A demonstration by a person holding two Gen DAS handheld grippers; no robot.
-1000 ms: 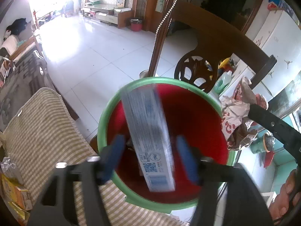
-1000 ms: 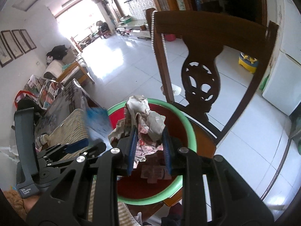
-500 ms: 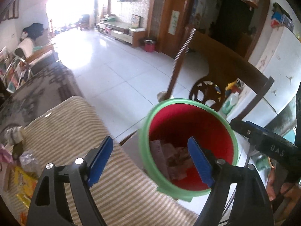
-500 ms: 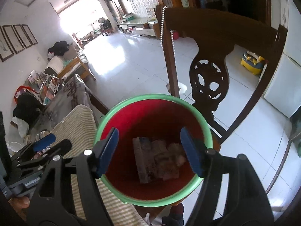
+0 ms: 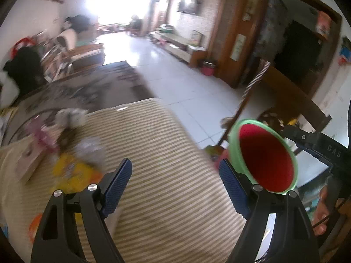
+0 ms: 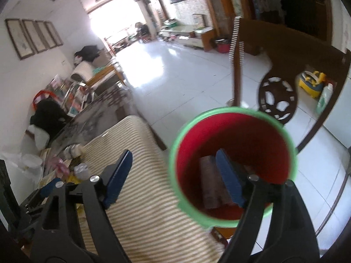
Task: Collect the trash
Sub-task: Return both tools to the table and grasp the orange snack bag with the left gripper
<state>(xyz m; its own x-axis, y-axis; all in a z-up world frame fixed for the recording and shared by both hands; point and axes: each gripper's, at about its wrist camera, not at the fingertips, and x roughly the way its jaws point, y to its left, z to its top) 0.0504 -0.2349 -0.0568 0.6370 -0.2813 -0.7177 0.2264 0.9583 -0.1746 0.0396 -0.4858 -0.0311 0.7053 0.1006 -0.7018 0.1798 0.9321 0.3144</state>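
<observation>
Left wrist view: left gripper (image 5: pixel 175 183) spread wide, nothing between the blue pads (image 5: pixel 118 183), over the striped cloth (image 5: pixel 166 144) on the table. Red bin with green rim (image 5: pixel 266 160) sits to the right, off the table edge, just behind the right pad. Blurred trash pile (image 5: pixel 72 153) on the cloth at left: yellow wrapper, pink and grey bits. Right gripper body (image 5: pixel 320 151) and a hand (image 5: pixel 322 210) at far right.

Right wrist view: right gripper (image 6: pixel 173 176) has just been opening, jaws apart, nothing between them; its right pad overlaps the bin opening. Red bin with green rim (image 6: pixel 239 131) holds a dark box-like piece (image 6: pixel 208 182) at the bottom. Wooden chair (image 6: pixel 283 50) behind the bin. Trash pile (image 6: pixel 72 166) far left on the striped cloth (image 6: pixel 153 214).
</observation>
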